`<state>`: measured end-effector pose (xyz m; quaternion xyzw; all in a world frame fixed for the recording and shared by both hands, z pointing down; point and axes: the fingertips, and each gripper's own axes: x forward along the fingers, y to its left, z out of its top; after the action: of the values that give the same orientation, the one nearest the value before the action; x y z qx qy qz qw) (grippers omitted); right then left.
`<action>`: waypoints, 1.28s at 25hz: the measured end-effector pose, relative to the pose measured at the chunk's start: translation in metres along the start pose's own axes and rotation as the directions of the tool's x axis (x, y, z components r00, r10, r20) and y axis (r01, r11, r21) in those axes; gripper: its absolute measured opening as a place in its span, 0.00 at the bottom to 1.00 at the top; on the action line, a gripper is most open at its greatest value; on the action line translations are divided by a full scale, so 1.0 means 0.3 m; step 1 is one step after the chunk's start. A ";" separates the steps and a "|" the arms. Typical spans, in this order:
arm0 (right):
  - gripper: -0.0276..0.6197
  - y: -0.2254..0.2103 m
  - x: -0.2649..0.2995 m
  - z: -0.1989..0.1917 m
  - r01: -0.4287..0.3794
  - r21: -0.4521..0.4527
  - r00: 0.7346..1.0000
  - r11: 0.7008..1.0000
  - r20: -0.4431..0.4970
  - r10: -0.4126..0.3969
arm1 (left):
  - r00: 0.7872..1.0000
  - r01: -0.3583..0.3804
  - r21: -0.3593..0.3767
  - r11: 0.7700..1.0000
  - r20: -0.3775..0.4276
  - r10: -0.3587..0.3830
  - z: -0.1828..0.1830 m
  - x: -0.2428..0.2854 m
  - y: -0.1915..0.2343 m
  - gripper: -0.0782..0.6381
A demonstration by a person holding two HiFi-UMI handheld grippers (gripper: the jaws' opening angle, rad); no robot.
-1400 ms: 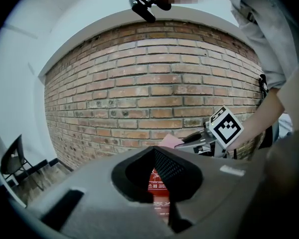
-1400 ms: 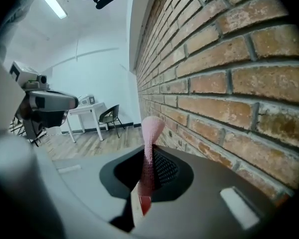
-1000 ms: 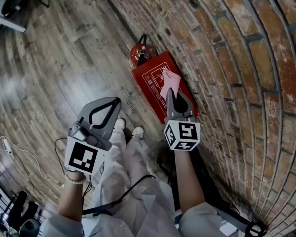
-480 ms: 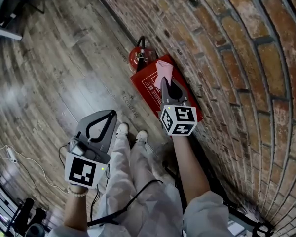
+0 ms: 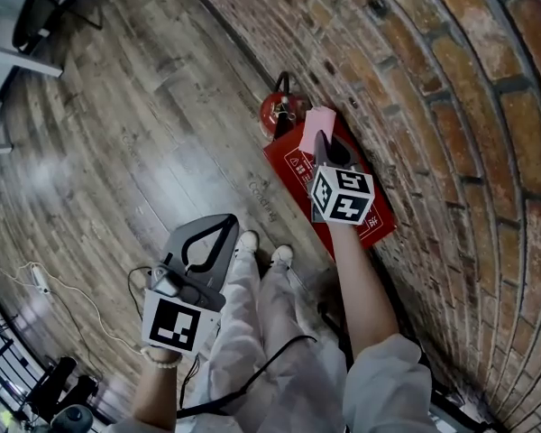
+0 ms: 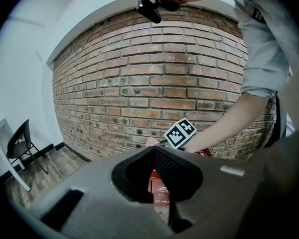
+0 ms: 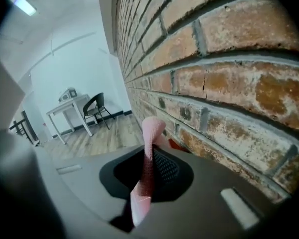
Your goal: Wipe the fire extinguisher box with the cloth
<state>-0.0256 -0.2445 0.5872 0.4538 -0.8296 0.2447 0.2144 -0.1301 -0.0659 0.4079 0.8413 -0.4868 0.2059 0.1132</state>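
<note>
We judge the wiping under way: our right claw (image 5: 321,145) pinches the pink cloth (image 5: 317,123) at the far end of the red fire extinguisher box (image 5: 376,221), which lies on the floor (image 5: 144,133) against the brick wall (image 5: 451,106), right. Our left claw (image 5: 224,228) hangs pressed together, empty. Next: drag the cloth nearward along the box's face.
</note>
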 end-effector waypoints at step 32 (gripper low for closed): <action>0.08 -0.170 -0.035 -0.130 0.136 -0.056 0.981 0.989 -0.134 -0.143 | 0.996 0.094 0.057 0.994 0.002 -0.094 0.015 0.108 -0.098 0.11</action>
<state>0.0285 -0.2381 0.6228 0.4879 -0.7844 0.2405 0.2980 -0.0894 -0.0780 0.4189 0.8666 -0.4410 0.2123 0.0977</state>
